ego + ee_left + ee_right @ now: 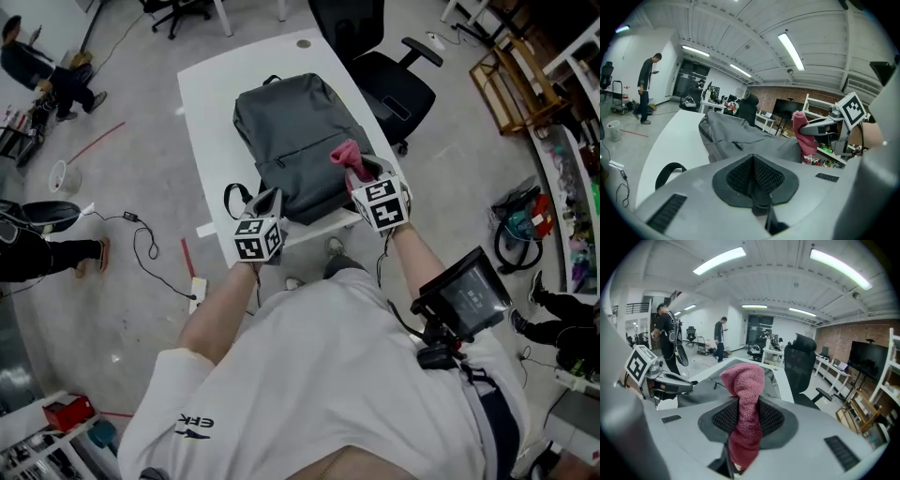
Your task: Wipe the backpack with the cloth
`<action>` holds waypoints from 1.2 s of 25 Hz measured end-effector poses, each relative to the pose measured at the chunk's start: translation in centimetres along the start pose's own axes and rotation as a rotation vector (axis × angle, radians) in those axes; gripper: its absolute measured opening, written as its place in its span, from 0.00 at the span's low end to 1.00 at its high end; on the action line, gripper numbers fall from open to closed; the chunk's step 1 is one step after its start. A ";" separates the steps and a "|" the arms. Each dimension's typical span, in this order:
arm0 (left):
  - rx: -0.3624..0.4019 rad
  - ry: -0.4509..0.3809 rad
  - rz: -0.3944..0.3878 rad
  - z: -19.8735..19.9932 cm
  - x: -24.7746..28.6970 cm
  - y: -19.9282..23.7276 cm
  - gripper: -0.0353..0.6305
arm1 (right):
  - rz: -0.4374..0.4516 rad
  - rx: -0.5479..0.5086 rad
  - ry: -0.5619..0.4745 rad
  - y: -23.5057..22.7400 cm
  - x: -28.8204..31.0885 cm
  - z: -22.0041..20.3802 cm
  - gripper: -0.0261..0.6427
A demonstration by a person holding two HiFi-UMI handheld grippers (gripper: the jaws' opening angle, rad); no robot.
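R gripper (366,176) pinches the fuzzy pink cloth (346,156) over the smooth gray backpack (295,136), which lies flat on the white table (208,112); L gripper (270,199) is closed w/ nothing in it.

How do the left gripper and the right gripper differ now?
The right gripper has tongs shut on the pink cloth; the left gripper has tongs shut on nothing. The right gripper is at the near right corner of the backpack, the left gripper at its near left corner. Both are closed.

The backpack (295,141) lies on the table (214,94), cloth (347,156) at its right edge, chair (380,66) behind.
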State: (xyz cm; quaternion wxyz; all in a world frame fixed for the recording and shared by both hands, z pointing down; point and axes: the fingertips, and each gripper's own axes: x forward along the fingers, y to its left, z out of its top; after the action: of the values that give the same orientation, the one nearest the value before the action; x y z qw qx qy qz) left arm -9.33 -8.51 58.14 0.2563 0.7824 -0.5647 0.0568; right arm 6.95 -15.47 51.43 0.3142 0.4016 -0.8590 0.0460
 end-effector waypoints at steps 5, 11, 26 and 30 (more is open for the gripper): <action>-0.022 -0.021 0.019 0.1 -0.3 -0.2 0.06 | 0.126 -0.107 -0.036 2.1 4.0 5.2 0.19; -0.070 -0.048 0.084 -0.1 -0.1 -0.6 0.06 | 0.337 -0.259 -0.044 5.2 9.6 9.9 0.19; -0.217 -0.130 0.315 -2.0 -1.6 0.6 0.06 | 0.894 -0.493 0.024 20.9 15.8 13.2 0.19; -0.183 -0.117 0.330 -2.3 -2.6 -1.6 0.06 | 1.084 -0.611 0.143 25.2 12.4 9.3 0.19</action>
State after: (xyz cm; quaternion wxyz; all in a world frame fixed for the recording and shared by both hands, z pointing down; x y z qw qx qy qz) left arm -8.34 -4.81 58.60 0.2806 0.6546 -0.7020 0.0009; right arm -21.84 -9.79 55.51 0.4035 -0.2031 -0.8919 -0.0222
